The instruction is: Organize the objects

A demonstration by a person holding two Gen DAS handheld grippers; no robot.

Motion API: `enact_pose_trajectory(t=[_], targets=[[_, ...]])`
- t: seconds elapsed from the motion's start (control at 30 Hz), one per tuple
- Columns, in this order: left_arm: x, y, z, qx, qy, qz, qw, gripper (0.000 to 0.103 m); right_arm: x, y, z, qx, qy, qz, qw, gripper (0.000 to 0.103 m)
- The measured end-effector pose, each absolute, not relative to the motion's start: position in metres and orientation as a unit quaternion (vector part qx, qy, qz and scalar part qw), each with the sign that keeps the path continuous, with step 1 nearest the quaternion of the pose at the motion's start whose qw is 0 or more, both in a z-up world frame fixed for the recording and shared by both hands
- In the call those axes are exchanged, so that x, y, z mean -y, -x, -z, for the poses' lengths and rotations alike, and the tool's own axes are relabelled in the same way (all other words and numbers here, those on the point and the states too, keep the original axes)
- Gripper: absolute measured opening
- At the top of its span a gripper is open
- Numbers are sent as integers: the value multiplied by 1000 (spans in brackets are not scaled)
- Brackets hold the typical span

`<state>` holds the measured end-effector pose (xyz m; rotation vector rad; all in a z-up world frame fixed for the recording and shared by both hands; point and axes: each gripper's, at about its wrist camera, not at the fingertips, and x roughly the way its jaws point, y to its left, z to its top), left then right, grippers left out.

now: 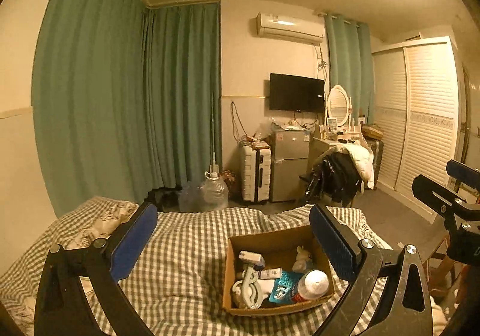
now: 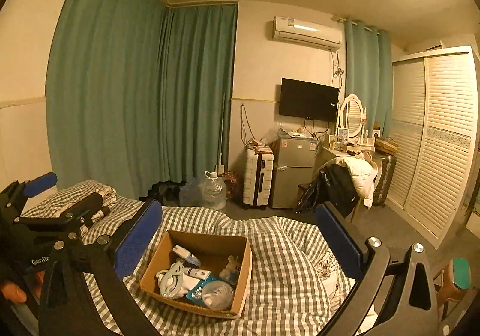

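Note:
A brown cardboard box point(image 1: 231, 276) sits on the grey checked bed cover point(image 1: 186, 261). It holds a pale green clip tool point(image 1: 250, 286), a small white tube point(image 1: 270, 273), a teal packet point(image 1: 283, 285), a can with a white lid point(image 1: 312, 283) and a small white figure point(image 1: 301, 256). My left gripper point(image 1: 234, 234) is open and empty above the bed, the box under its right finger. In the right wrist view the box point(image 2: 153, 270) lies between the fingers of my right gripper point(image 2: 240, 237), which is open and empty. The left gripper point(image 2: 45, 216) shows at that view's left edge.
Beyond the bed foot stand a water jug point(image 1: 214, 192), a white suitcase point(image 1: 255, 174), a small grey fridge point(image 1: 289, 165), a chair heaped with clothes point(image 1: 342, 174) and a vanity with an oval mirror point(image 1: 339, 105). Green curtains point(image 1: 120, 102) hang left; a louvred wardrobe point(image 1: 420, 114) stands right.

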<state>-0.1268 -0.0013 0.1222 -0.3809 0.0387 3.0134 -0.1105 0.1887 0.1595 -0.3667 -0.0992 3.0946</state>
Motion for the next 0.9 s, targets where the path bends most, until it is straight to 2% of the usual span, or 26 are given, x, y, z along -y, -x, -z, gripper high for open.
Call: enact_pose_trajectory(t=[0.23, 0.43, 0.53, 0.63, 0.9], targets=[[5, 102, -92, -5, 121, -992, 46, 103, -177, 90, -130, 47, 130, -990, 3, 103], [5, 101, -42, 24, 145, -989, 24, 103, -170, 102, -71, 57, 162, -985, 6, 103], [6, 98, -11, 22, 158, -987, 17, 103, -179, 111, -34, 33, 165, -986, 3, 103], [11, 102, 13, 18, 181, -983, 9, 103, -180, 123, -3, 44, 180, -982, 26, 103], [17, 104, 24, 25, 186, -982, -2, 103, -180, 126, 4, 45, 184, -981, 37, 103]])
